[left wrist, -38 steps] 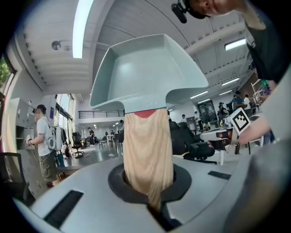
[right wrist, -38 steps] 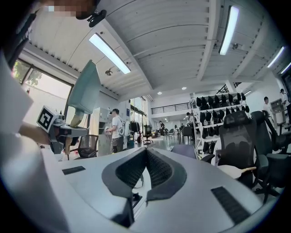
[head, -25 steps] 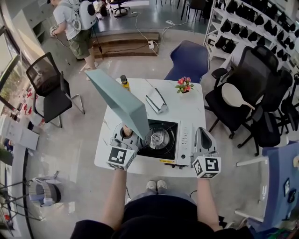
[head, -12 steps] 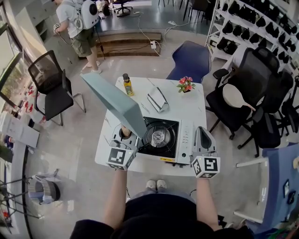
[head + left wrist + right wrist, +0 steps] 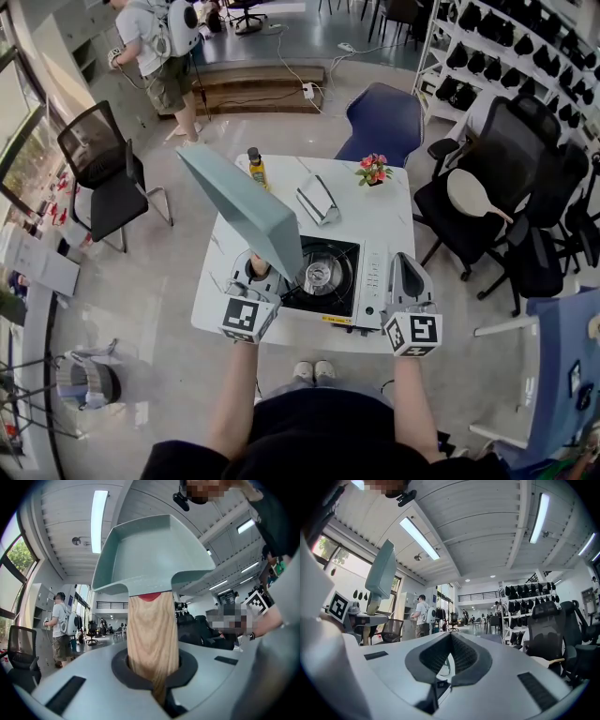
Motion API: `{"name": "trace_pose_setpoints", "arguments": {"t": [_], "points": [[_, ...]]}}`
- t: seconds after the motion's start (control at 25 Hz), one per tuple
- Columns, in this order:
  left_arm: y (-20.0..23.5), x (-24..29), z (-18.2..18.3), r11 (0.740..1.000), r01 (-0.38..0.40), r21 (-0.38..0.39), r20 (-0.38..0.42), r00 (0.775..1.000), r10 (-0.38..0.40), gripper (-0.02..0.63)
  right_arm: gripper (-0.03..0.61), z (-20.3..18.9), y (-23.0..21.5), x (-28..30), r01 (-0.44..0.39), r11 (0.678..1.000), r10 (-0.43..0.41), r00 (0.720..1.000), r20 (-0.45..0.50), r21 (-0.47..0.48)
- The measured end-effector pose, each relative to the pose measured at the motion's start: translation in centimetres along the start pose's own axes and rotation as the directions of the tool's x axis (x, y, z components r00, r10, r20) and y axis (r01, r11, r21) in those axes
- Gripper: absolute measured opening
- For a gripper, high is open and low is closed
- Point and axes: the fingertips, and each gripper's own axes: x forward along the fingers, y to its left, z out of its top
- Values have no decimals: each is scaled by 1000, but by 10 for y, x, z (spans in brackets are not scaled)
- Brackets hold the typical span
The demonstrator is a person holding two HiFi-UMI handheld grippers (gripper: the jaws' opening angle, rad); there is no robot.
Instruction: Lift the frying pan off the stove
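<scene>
The teal square frying pan (image 5: 246, 211) is off the stove (image 5: 339, 298) and stands tilted up on edge above the table's left side. Its wooden handle (image 5: 254, 269) points down into my left gripper (image 5: 251, 283), which is shut on it. In the left gripper view the handle (image 5: 152, 634) rises from between the jaws of my left gripper (image 5: 159, 693) to the pan (image 5: 150, 557) overhead. My right gripper (image 5: 405, 270) hovers at the stove's right end, shut and empty; the right gripper view shows my right gripper (image 5: 446, 665) with its jaws together, and the pan (image 5: 380, 569) at the far left.
The stove's round burner (image 5: 321, 275) lies bare on the white table (image 5: 375, 220). A yellow bottle (image 5: 254, 169), a metal rack (image 5: 314, 200) and a flower pot (image 5: 371, 171) stand at the back. A blue chair (image 5: 380, 120) and black office chairs (image 5: 506, 187) surround the table. A person (image 5: 159, 47) stands far behind.
The pan stays raised in the left gripper, with only a slight sway. Both grippers keep their places. The person at the back has shifted a little.
</scene>
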Motion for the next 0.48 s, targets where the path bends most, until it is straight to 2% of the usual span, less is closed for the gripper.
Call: {"name": "trace_pose_setpoints", "arguments": {"t": [0.2, 0.48], "points": [[-3, 1, 0, 1000, 10, -2, 0, 1000, -10, 15, 2, -2, 1, 0, -6, 1000, 6, 1000, -5, -3], [-10, 1, -1, 999, 23, 33, -19, 1000, -22, 15, 2, -1, 0, -2, -10, 1000, 10, 1000, -10, -8]]}}
